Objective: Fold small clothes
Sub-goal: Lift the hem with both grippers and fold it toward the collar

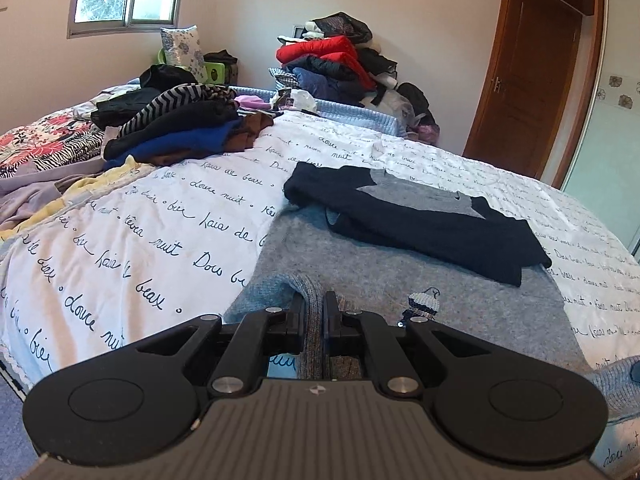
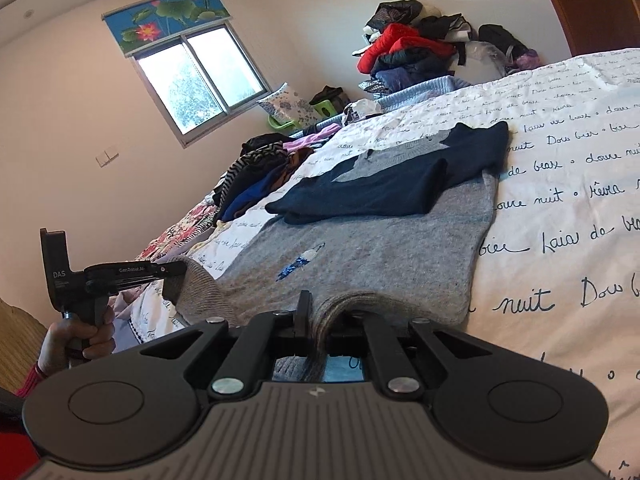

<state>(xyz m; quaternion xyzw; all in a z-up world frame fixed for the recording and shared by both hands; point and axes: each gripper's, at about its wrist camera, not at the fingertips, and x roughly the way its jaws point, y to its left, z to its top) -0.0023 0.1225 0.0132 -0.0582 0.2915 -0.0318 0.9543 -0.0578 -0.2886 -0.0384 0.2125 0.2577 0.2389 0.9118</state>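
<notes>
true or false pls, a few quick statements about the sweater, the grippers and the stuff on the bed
1. Both grippers are shut on the grey sweater. True: the left gripper and right gripper each pinch its near hem.
2. A folded dark garment lies on the sweater. True.
3. The bedspread is plain blue. False: it is white with handwritten script.
4. The red jacket lies under the sweater. False: it sits in a pile against the far wall.
5. The window is covered by curtains. False: the panes are uncovered.
</notes>
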